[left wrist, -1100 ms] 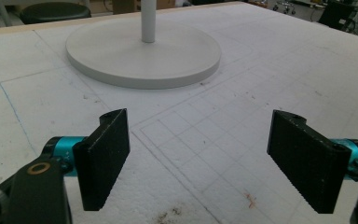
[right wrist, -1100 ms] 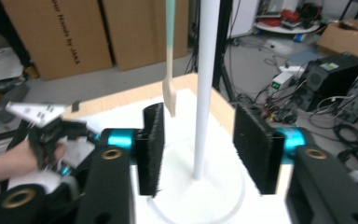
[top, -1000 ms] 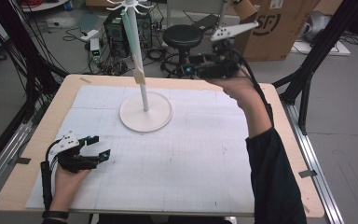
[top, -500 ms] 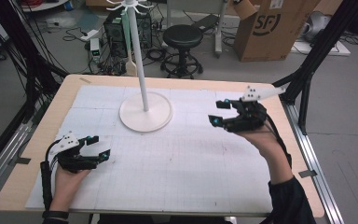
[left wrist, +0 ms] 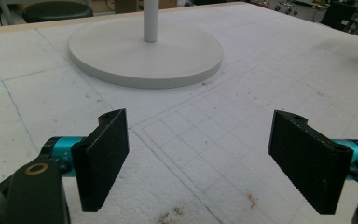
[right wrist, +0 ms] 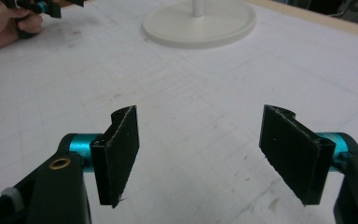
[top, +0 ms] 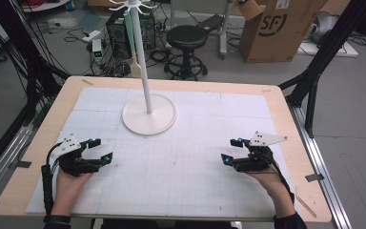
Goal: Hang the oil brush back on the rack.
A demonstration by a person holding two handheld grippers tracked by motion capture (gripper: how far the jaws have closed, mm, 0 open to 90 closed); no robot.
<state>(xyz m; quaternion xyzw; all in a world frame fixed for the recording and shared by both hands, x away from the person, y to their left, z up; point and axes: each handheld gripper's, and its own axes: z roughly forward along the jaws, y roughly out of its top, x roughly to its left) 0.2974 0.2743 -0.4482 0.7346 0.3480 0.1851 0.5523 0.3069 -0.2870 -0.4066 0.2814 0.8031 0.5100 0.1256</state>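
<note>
the tabletop [top: 286,119] is a wooden board carrying a white gridded foam sheet [top: 190,157] over most of its surface. at the far centre of the sheet stands a white rack stand [top: 148,113]: a round flat base with a thin upright pole and hooked arms at the top. a spatula-shaped item appears to hang behind the pole; its detail is too small to confirm.

the left tongs [top: 100,150] rest low on the near left of the sheet, held in the person's left hand [top: 69,183]. the jaws stand wide apart with nothing between them. in the left gripper view the left tongs [left wrist: 198,161] point at the stand base, which is near but apart.

the right tongs [top: 232,150] rest on the near right, well apart from the stand, jaws equally wide and holding nothing. in the right gripper view the stand base lies farther off, ahead of them.

risk assessment: the stand is tall on a narrow pole. a reach toward the top hooks that brushes the pole sideways could rock or tip it. a trailing cable dragged across the base could shift it. approach with one arm and keep the other clear.
</note>
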